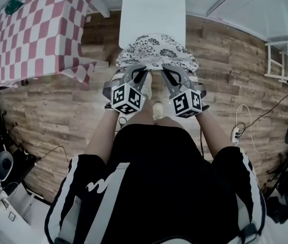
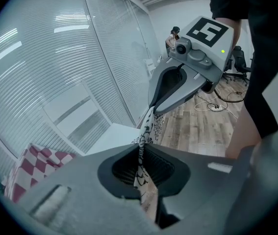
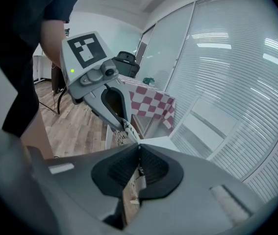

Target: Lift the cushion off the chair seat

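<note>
A person in dark clothes stands on a wooden floor (image 1: 72, 111) facing a white chair (image 1: 152, 14), with 1 hand-held gripper in each hand. The cushion (image 1: 156, 52), white with a black floral print, lies just in front of the person. In the head view it covers the near edge of the chair seat, while the far part of the seat is bare; whether the cushion's far edge rests on the seat cannot be told. The left hand-held gripper (image 1: 139, 71) is clamped on the cushion's near edge, left of the middle. In the left gripper view the 2 jaws are pressed together on a thin fold of the printed fabric, which runs out from between them toward the chair. The right hand-held gripper (image 1: 168, 71) is clamped on the same near edge, right of the middle. In the right gripper view its jaws are likewise pinched tight on a strip of the fabric. The 2 hand-held grippers sit side by side, close together, both slanting down and away from the person, and each shows in the other's view with the cushion edge stretched between them. A desk (image 1: 37, 34) under a red-and-white checked cloth stands to the left of the chair, near it, and a power strip (image 1: 235, 133) with cables lies on the floor at the right.
</note>
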A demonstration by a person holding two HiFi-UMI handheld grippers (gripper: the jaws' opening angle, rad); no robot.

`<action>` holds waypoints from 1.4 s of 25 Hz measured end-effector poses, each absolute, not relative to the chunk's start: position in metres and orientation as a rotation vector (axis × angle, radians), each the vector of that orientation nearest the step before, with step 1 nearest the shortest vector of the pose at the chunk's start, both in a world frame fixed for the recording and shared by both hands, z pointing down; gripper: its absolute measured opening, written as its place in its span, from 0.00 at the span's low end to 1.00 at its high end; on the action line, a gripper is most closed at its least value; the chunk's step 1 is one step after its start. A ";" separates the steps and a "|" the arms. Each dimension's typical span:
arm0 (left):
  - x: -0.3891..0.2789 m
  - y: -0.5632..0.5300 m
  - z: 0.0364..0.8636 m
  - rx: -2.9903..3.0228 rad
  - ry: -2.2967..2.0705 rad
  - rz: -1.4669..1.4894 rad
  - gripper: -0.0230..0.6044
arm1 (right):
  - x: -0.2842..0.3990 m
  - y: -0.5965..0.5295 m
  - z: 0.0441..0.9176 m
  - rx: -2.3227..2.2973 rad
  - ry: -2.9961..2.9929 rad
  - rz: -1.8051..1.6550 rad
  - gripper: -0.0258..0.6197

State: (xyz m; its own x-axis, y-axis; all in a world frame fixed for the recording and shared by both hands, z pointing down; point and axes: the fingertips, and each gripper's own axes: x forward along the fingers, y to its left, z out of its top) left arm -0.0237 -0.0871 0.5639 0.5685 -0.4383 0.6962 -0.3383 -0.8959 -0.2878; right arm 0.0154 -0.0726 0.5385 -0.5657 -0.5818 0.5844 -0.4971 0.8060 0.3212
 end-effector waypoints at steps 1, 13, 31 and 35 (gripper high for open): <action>-0.024 -0.085 0.563 -2.669 0.668 -1.237 0.07 | 0.016 -0.070 0.537 0.792 -2.286 -0.156 0.05; -0.021 -0.057 0.538 -2.626 0.687 -1.211 0.07 | 0.018 -0.045 0.513 0.829 -2.304 -0.187 0.05; -0.025 -0.018 0.477 -2.569 0.691 -1.133 0.07 | 0.015 -0.002 0.456 0.876 -2.341 -0.201 0.05; -0.028 -0.012 0.448 -2.553 0.682 -1.094 0.07 | 0.011 0.003 0.427 0.910 -2.353 -0.229 0.05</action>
State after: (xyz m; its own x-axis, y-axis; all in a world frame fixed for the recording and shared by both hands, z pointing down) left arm -0.0281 -0.0122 0.4479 0.6014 -0.5236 0.6034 -0.3110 -0.8491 -0.4269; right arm 0.0111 0.0029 0.4265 -0.5858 -0.6592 0.4714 -0.5559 0.7501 0.3583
